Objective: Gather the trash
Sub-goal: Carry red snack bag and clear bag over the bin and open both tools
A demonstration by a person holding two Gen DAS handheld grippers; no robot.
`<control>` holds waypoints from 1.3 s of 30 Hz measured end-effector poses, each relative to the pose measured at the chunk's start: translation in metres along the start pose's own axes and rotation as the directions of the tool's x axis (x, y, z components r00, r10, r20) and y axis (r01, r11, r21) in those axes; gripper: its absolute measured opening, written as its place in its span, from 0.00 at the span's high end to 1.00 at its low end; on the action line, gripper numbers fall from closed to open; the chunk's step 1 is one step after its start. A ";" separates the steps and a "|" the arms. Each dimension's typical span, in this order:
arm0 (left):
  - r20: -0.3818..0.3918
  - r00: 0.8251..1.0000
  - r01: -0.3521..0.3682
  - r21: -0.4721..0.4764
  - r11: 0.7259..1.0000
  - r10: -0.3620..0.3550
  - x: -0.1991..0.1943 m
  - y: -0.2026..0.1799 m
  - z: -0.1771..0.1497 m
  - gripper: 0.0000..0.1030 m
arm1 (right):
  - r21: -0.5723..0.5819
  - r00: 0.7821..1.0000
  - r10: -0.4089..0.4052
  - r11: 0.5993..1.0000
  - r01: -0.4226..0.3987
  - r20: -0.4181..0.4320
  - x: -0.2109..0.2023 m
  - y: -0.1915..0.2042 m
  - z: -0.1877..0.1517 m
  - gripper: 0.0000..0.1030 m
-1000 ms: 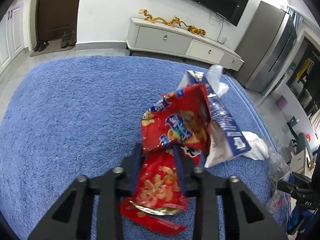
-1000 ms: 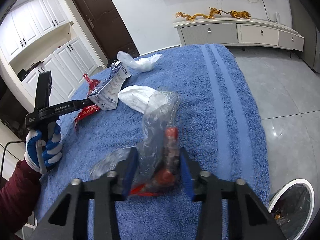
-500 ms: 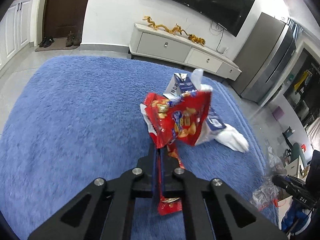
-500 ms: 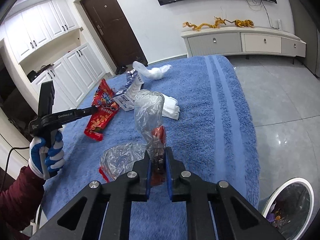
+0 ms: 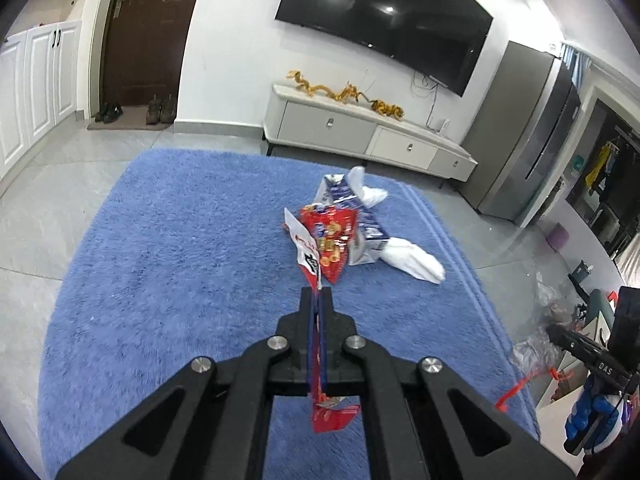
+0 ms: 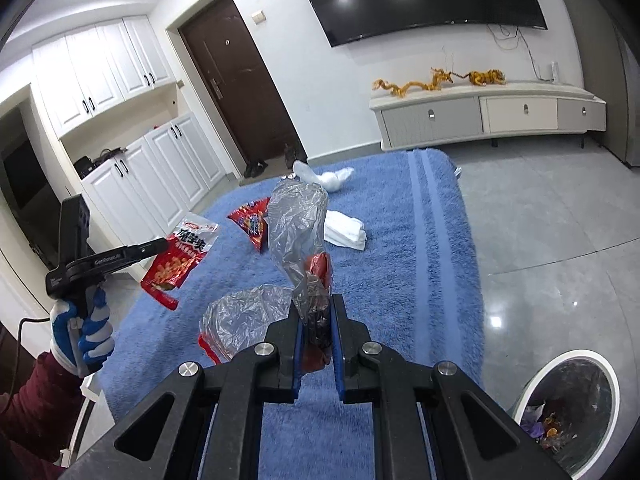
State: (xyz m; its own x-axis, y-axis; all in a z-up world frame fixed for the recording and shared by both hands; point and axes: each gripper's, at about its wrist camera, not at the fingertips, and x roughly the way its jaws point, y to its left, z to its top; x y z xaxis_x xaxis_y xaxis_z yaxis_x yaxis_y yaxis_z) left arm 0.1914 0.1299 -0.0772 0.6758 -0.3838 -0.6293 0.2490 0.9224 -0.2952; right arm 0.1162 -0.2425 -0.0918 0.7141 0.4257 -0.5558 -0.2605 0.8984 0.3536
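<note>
My left gripper (image 5: 316, 292) is shut on a red snack bag (image 5: 331, 416), which hangs clear of the blue carpet (image 5: 180, 260); in the right wrist view the same snack bag (image 6: 176, 264) dangles from the left gripper (image 6: 160, 245). My right gripper (image 6: 316, 304) is shut on a crumpled clear plastic bag (image 6: 296, 232) with something red inside. A second red snack bag (image 5: 336, 236), a blue carton (image 5: 366, 220) and white tissue (image 5: 412, 258) lie on the carpet ahead.
A white-rimmed trash bin (image 6: 568, 358) with rubbish in it stands on the tiled floor at the lower right. A white TV cabinet (image 5: 360, 136) lines the far wall. A gloved hand (image 6: 80, 328) holds the left gripper.
Both grippers closed on their items, then rose and drew back from the carpet. The snack bag and the plastic bag came up off the carpet with them.
</note>
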 end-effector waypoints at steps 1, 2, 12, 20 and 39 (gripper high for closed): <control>0.006 1.000 0.003 0.007 1.000 -0.003 -0.006 -0.004 -0.001 0.99 | 0.000 1.000 -0.001 1.000 0.001 0.011 -0.006 0.000 -0.001 0.89; 0.010 1.000 0.005 0.016 1.000 -0.005 -0.011 -0.008 0.000 0.99 | 0.001 1.000 -0.002 1.000 0.002 0.018 -0.011 -0.001 -0.002 0.89; 0.041 0.995 0.087 0.136 0.987 -0.093 -0.047 -0.087 0.002 0.99 | 0.067 0.991 -0.054 0.997 0.046 0.119 -0.068 -0.035 -0.014 0.89; -0.037 0.977 0.212 0.268 0.940 -0.210 -0.018 -0.192 -0.003 0.99 | 0.158 0.963 -0.200 0.972 0.173 0.179 -0.122 -0.086 -0.038 0.89; -0.408 0.872 0.457 0.487 0.744 -0.270 0.149 -0.451 -0.084 0.99 | 0.413 0.862 -0.507 0.783 0.465 -0.007 -0.145 -0.239 -0.119 0.89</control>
State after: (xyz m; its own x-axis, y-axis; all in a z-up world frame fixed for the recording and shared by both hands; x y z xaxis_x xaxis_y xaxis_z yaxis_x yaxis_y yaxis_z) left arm 0.1216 -0.3475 -0.0986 0.2397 -0.6010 -0.7625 0.8322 0.5316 -0.1574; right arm -0.0023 -0.5063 -0.1857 0.7427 -0.0883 -0.6637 0.3963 0.8570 0.3294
